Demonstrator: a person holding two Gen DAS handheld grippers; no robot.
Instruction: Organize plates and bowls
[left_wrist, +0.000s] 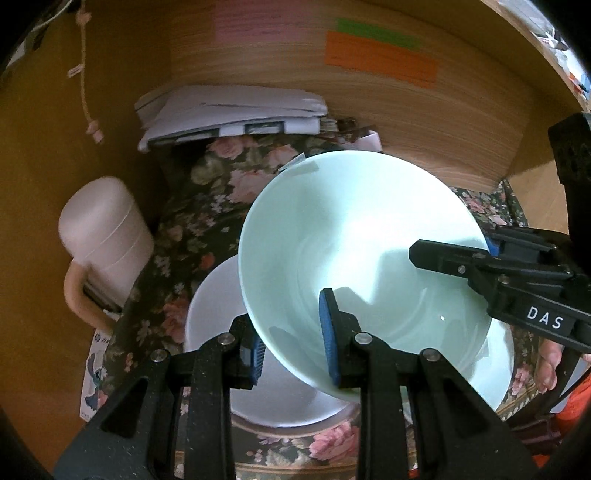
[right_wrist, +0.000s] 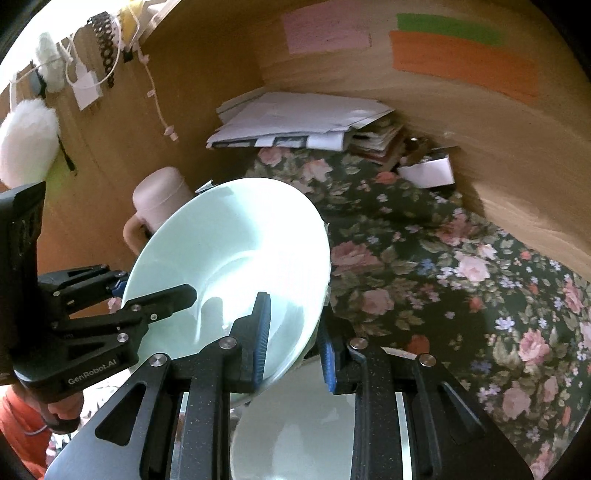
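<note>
Grippers both clamped on pale green bowl (left_wrist: 354, 251): my left gripper (left_wrist: 295, 350) on its near rim, right gripper (right_wrist: 295, 343) on opp. side. Bowl's tilted, held above the white bowl (left_wrist: 221, 314); I'd level it, lower it evenly. Room's tight: pink jug (left_wrist: 107, 236) left, wood wall (left_wrist: 406, 118) behind.

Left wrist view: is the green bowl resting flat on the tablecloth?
No: the green bowl is tilted and held up by both tongs on its rim, above a white bowl on the tablecloth.
</note>
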